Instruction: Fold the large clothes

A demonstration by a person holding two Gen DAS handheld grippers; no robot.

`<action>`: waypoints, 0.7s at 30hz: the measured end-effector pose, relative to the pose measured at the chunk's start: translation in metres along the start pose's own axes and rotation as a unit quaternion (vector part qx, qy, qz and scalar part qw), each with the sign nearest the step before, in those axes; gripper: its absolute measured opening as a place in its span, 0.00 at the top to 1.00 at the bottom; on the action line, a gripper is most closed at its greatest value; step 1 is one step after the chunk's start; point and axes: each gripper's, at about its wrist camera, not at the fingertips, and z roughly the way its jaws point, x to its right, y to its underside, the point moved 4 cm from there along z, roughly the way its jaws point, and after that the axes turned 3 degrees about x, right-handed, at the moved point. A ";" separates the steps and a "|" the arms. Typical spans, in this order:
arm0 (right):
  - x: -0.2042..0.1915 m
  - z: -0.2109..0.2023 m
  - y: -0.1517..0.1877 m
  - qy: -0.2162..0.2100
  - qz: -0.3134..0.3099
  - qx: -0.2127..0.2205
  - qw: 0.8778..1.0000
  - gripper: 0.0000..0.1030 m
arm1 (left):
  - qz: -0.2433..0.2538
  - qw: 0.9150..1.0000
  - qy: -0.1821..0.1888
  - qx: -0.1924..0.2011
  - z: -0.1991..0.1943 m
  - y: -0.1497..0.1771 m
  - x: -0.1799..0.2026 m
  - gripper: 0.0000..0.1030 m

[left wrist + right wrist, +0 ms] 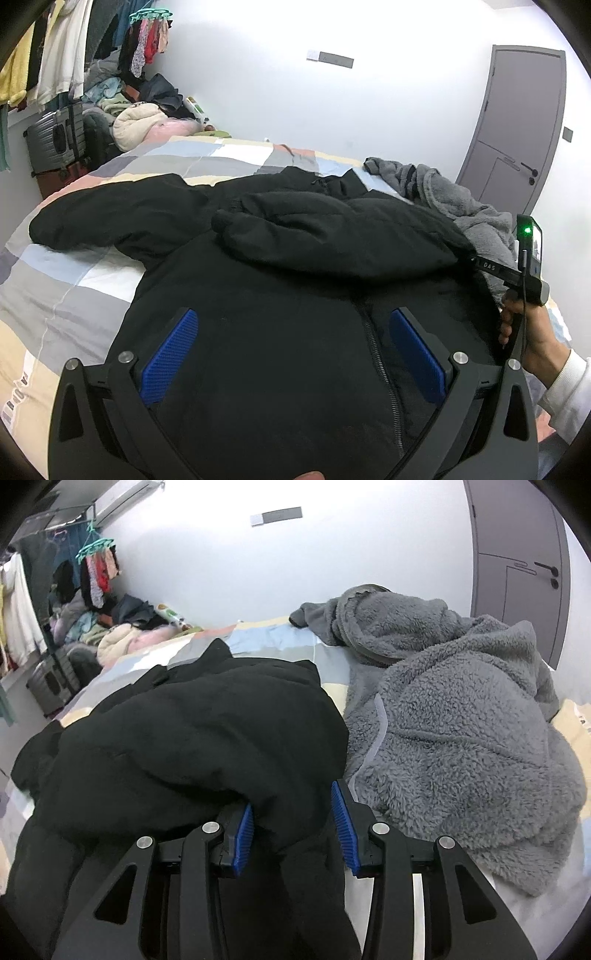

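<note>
A large black zip jacket lies spread on the bed, its right sleeve folded across the chest and its left sleeve stretched out to the left. My left gripper is open, its blue pads wide apart just above the jacket's zipper front. My right gripper has its blue pads partly apart with a fold of the black jacket between them at the jacket's right edge. From the left wrist view, the right gripper's body is at the jacket's right side.
A grey fleece robe lies bunched on the bed right of the jacket. The patchwork bedspread shows to the left. A pile of clothes, a suitcase and hanging garments stand at the far left; a grey door is at right.
</note>
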 end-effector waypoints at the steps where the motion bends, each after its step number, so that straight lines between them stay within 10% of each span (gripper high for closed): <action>1: -0.001 -0.005 -0.001 -0.002 -0.001 0.001 1.000 0.62 | 0.001 1.000 0.001 0.001 -0.002 -0.001 0.001 0.00; 21: -0.074 -0.132 0.008 -0.070 -0.027 0.036 0.997 0.62 | -0.003 0.999 0.027 0.022 -0.046 -0.004 0.018 0.00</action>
